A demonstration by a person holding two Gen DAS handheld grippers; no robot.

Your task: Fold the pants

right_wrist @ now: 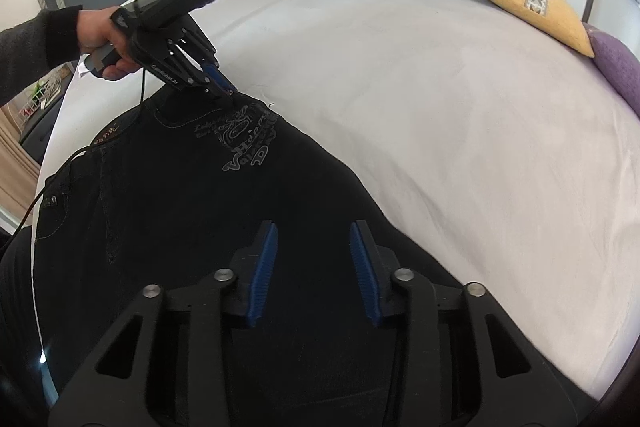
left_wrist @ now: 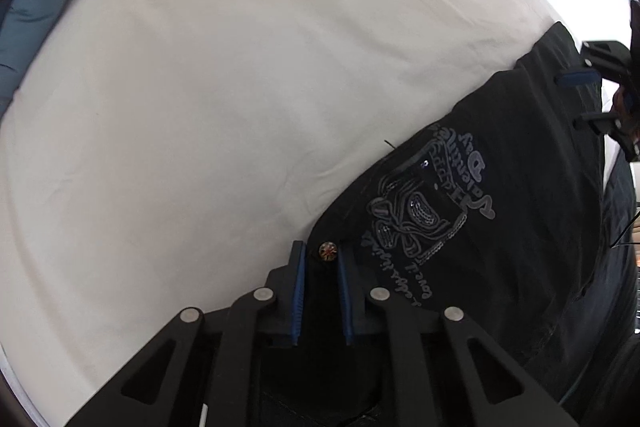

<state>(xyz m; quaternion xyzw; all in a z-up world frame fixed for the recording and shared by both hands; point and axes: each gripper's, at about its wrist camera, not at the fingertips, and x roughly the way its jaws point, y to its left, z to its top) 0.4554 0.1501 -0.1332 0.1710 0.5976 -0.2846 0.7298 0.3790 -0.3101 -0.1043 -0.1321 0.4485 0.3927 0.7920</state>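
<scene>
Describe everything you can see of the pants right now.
The pants are black denim with pale stitching, a silver embroidered "Valentine Day" design and a round patterned button. They lie spread on the white bedsheet. The left gripper pinches the waistband by the button; the right gripper has the fabric between open jaws.

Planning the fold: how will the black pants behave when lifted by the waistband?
The black pants will probably hang limp: they already drape over the bed edge. The denim-like stitched cloth looks fairly heavy, so it may sag between the left tool, pinching the corner by the button, and the right tool. Slipping seems unlikely on ribbed pads.
</scene>
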